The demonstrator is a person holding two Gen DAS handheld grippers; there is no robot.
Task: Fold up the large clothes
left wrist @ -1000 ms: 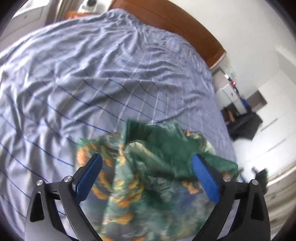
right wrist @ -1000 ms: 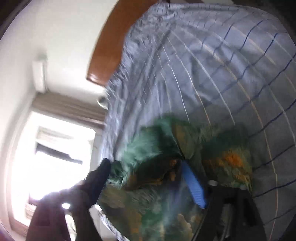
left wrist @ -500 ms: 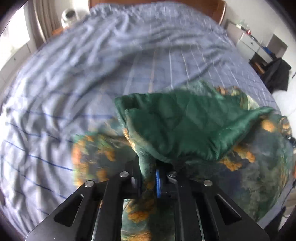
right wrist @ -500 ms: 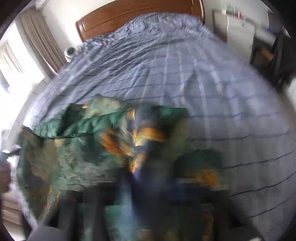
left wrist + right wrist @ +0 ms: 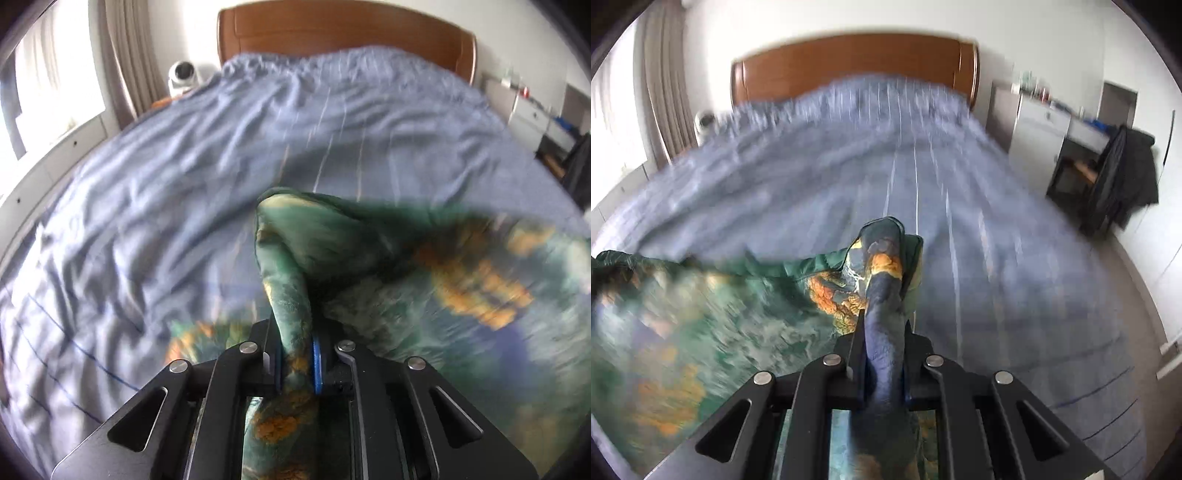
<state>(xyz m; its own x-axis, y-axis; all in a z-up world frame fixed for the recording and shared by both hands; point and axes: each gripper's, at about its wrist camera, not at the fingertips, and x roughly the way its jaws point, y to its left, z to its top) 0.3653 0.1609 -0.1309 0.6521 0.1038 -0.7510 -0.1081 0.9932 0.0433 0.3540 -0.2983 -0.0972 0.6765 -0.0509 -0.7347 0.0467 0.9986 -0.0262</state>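
Observation:
A large green garment [image 5: 424, 266] printed with orange and blue patches hangs over the bed, stretched between my two grippers. In the left wrist view my left gripper [image 5: 297, 363] is shut on a bunched fold of it, and the cloth spreads away to the right. In the right wrist view my right gripper [image 5: 882, 354] is shut on another bunched corner of the garment [image 5: 701, 325], which runs off to the left. The garment's plain green lining [image 5: 812, 264] shows along its far edge. The cloth is blurred with motion.
A bed with a blue-grey checked cover [image 5: 184, 184] fills both views, with a wooden headboard [image 5: 343, 33] at the far end. A window and curtain [image 5: 125, 62] lie to the left. A white cabinet [image 5: 1034, 129] and a chair with dark clothing [image 5: 1123, 177] stand to the right.
Both grippers were open over the crumpled garment a second ago and have shut on its folds. Both have swung round to face the headboard, with the cloth pulled out between them.

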